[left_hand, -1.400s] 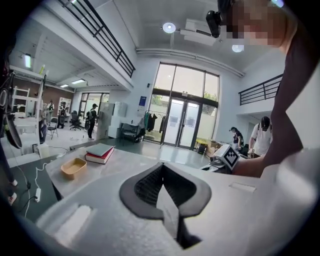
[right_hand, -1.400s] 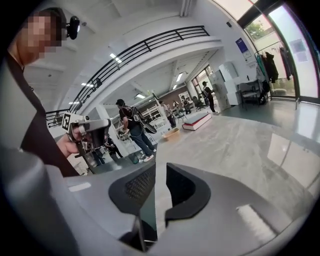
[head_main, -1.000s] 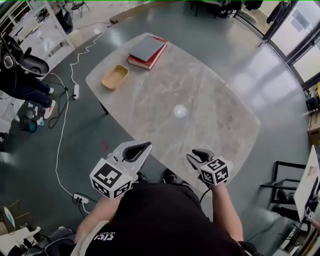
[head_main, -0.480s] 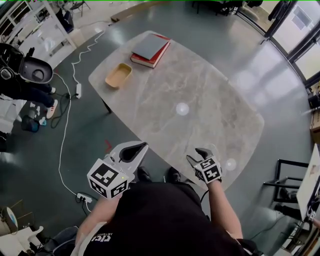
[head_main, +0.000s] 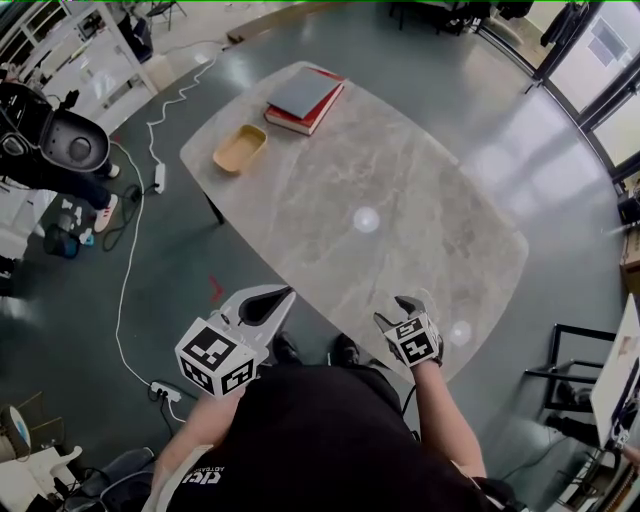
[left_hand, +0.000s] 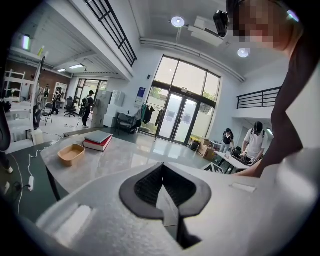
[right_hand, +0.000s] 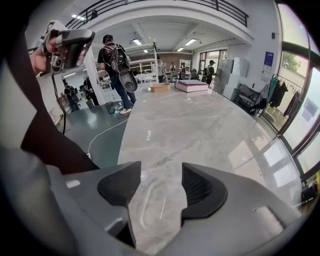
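Marble tabletop (head_main: 400, 180) carries tray (head_main: 240, 149) and books (head_main: 305, 98) untouched at its far end, well apart from my left claw (head_main: 262, 303), closed on nothing, and right claw (head_main: 405, 308), wide and empty.

1. The person wears a black short-sleeved top (head_main: 320, 440) with small pale lettering (head_main: 205, 472) near one hem
2. The left hand-held gripper (head_main: 264, 303) has a pale grey shell, dark ribbed pads (left_hand: 145, 187) and a white cube (head_main: 215, 357) with black square markers
3. The right hand-held gripper (head_main: 408, 306) has the same pale shell, dark pads and its own marker cube (head_main: 415, 341)
4. A black camera (left_hand: 221, 21) sits at the head
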